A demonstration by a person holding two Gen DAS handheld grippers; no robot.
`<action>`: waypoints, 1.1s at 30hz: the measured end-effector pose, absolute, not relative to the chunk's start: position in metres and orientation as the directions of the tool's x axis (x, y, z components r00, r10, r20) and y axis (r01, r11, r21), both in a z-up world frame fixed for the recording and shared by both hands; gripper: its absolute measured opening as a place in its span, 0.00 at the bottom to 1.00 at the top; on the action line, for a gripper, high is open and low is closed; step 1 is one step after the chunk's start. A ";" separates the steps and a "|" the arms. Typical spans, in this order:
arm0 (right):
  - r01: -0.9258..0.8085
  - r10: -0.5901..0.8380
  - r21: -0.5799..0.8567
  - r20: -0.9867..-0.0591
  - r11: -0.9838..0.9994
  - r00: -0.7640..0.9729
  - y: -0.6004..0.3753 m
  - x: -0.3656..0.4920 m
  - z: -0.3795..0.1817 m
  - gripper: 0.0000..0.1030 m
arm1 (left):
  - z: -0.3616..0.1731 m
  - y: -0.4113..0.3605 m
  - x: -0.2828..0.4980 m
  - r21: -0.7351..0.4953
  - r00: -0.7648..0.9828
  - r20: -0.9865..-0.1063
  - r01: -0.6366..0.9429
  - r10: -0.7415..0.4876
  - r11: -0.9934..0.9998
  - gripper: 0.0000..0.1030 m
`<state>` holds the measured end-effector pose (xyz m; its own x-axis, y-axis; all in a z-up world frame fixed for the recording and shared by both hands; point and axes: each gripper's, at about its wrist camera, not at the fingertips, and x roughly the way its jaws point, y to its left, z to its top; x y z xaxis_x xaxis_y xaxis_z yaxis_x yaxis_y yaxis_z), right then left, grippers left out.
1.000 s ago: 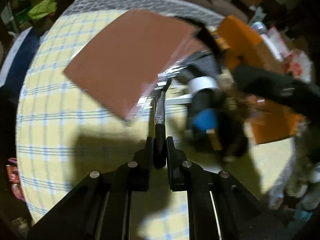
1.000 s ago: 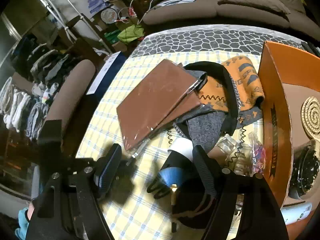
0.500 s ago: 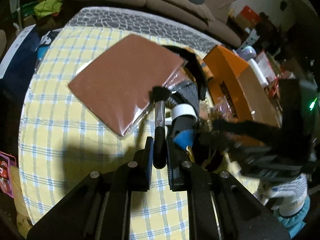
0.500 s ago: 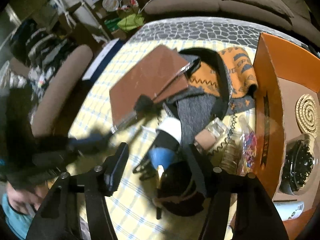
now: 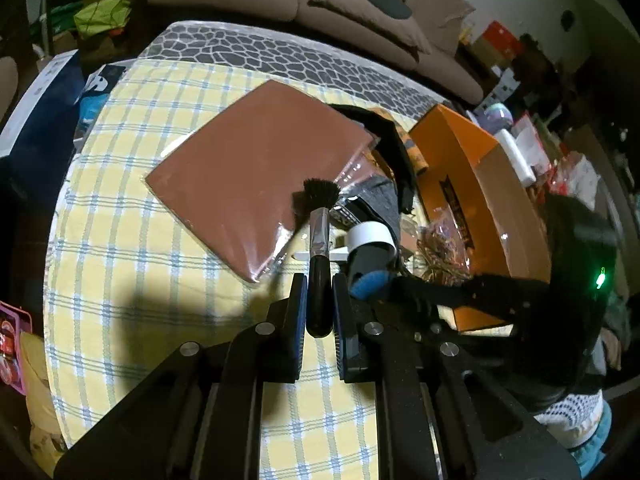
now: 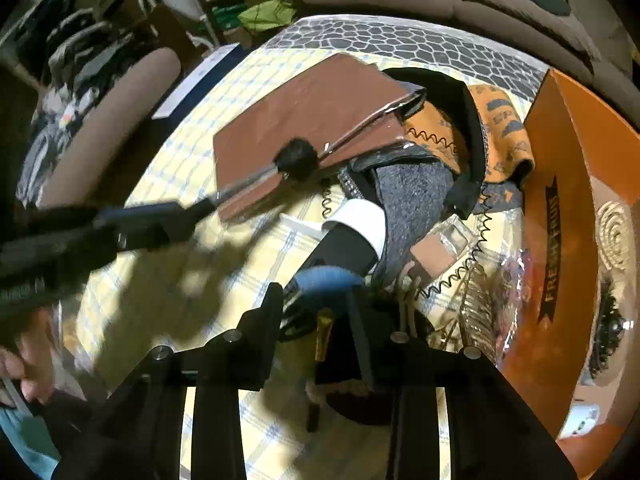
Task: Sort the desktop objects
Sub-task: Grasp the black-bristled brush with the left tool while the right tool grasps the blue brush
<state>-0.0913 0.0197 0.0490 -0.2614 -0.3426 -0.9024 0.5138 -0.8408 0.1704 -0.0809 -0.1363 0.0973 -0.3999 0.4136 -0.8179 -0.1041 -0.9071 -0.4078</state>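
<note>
My left gripper (image 5: 320,292) is shut on the black handle of a makeup brush (image 5: 319,232), held above the yellow checked tablecloth (image 5: 140,272) with its bristles over a brown wrapped pad (image 5: 256,164). The brush (image 6: 294,160) and left gripper (image 6: 132,224) also show in the right wrist view. My right gripper (image 6: 316,304) has its jaws apart around a black bottle with a blue end and white band (image 6: 340,256); I cannot tell whether the pads touch it. The same bottle (image 5: 368,256) lies just right of the brush.
An orange cardboard box (image 6: 560,208) stands at the right, holding a coiled mat (image 6: 614,232) and a bowl of dark beads (image 6: 612,328). Orange and grey cloths (image 6: 496,128), a coiled wire (image 6: 476,236) and small wrapped items (image 6: 440,248) lie between pad and box.
My left gripper has lifted and pulled back with the brush. My right gripper has moved forward and down, closing its jaws in around the black bottle.
</note>
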 end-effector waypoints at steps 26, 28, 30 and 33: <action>0.569 -0.389 0.208 -0.896 -0.796 -0.216 0.014 -0.090 0.038 0.08 | 0.103 -0.141 -0.082 -0.377 -0.430 -0.819 -0.096 0.380 -0.921 0.11; 0.556 -0.435 0.253 -0.873 -0.791 -0.221 0.020 -0.091 0.047 0.08 | 0.105 -0.142 -0.083 -0.383 -0.434 -0.815 -0.094 0.384 -0.919 0.11; 0.545 -0.470 0.286 -0.852 -0.788 -0.232 0.026 -0.093 0.055 0.07 | 0.107 -0.142 -0.084 -0.390 -0.438 -0.811 -0.092 0.389 -0.916 0.11; 0.535 -0.502 0.315 -0.828 -0.784 -0.249 0.033 -0.093 0.065 0.07 | 0.111 -0.140 -0.086 -0.406 -0.444 -0.801 -0.090 0.401 -0.910 0.11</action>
<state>-0.0934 0.0335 0.0655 -0.2490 -0.5020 -0.8283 0.5346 -0.7844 0.3147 -0.0857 -0.1397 0.1110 -0.4438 0.4013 -0.8012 -0.0903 -0.9096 -0.4056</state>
